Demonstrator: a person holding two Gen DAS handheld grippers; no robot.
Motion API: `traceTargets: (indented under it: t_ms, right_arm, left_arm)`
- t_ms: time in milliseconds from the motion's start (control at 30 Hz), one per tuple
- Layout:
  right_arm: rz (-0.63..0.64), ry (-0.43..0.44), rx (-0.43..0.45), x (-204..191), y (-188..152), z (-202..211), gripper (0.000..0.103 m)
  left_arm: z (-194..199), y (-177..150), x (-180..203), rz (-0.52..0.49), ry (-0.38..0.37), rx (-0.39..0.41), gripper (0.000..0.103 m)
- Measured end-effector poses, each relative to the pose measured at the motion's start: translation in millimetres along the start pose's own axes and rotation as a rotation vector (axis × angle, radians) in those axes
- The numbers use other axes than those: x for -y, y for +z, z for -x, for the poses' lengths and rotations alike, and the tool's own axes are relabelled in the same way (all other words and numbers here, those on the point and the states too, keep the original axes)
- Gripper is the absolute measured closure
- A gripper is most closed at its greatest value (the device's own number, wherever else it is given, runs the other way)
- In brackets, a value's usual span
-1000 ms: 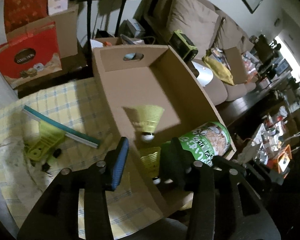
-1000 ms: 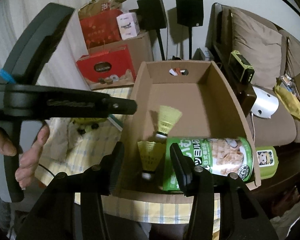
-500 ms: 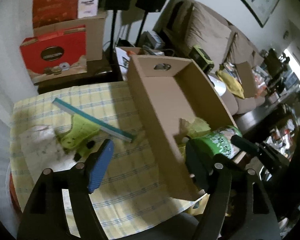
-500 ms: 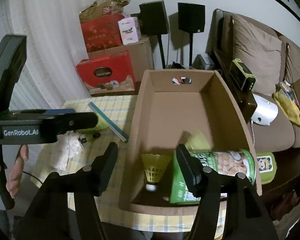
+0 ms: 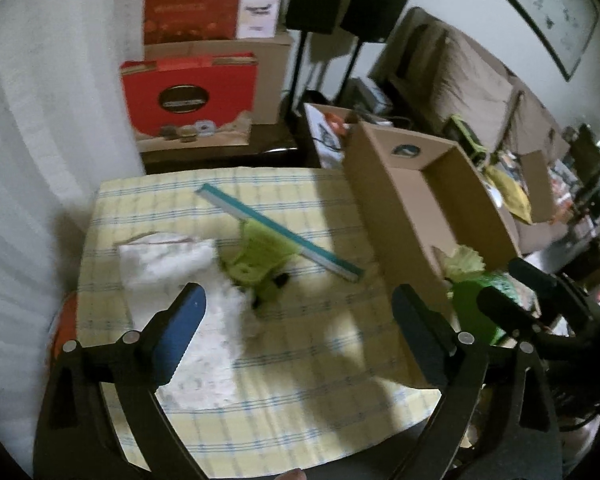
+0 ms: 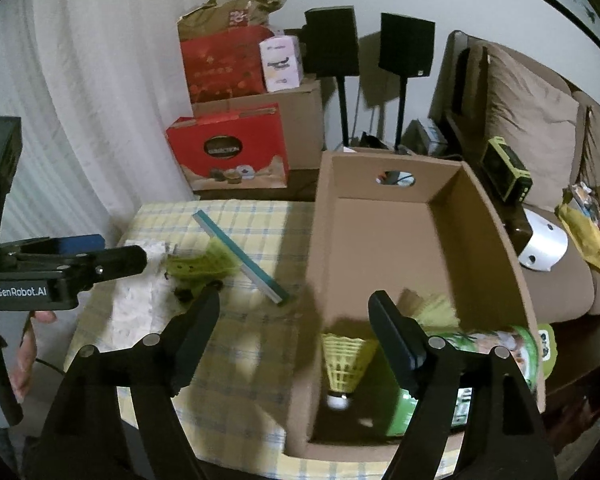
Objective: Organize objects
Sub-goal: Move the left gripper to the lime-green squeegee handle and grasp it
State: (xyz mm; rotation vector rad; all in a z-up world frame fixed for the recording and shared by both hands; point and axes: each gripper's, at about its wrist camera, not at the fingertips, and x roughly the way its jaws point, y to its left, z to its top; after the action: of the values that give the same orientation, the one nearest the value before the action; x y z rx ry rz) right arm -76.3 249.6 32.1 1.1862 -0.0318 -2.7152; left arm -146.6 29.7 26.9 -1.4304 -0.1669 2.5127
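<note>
Swinging away from the cardboard box [image 5: 384, 200], the left hand-held gripper [image 5: 296, 316] is spreading empty jaws toward the squeegee [image 5: 276, 236], while the right hand-held gripper [image 6: 294, 324] is likewise opening, empty.

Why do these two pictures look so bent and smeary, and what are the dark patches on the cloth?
Both views come through fisheye lenses, so edges bow and corners go black. Left wrist view: motion blur smears the white cloth and green squeegee. Right wrist view: sharper, though the shuttlecock in the cardboard box is soft; the box shadows the checked tablecloth.
</note>
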Motion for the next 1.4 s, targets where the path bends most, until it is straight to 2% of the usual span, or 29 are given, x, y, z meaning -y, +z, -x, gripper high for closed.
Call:
traceTargets:
  t_ms: [233, 367, 633, 800, 1033, 1100, 1167, 1400]
  right_arm:
    - [0.006, 0.034, -0.014, -23, 12, -19, 0.023]
    - [0.025, 0.053, -0.024, -39, 17, -31, 0.023]
    - [0.054, 0.059, -0.057, -63, 16, -60, 0.023]
    - [0.051, 0.066, -0.086, -70, 16, -82, 0.022]
    - [0.04, 0.069, -0.124, -71, 16, -109, 0.022]
    - [0.039, 0.068, -0.132, -70, 17, -114, 0.022]
    - [0.041, 0.058, -0.138, -69, 18, -118, 0.022]
    - [0.036, 0.063, -0.158, -66, 15, -131, 0.022]
  left_arm:
    - [0, -11, -29, 0.009, 0.056, -0.006, 0.0]
    - [-7, -19, -42, -0.007, 0.112, -0.023, 0.0]
    - [-19, -28, -78, 0.063, 0.13, -0.043, 0.0]
    - [-27, -32, -95, 0.121, 0.103, -0.048, 0.001]
    - [-48, -29, -99, 0.191, -0.019, -0.085, 0.004]
    - [-53, -26, -97, 0.198, -0.029, -0.087, 0.005]
    - [-59, -22, -95, 0.204, -0.034, -0.091, 0.011]
    - [-79, -2, -91, 0.213, -0.049, -0.101, 0.016]
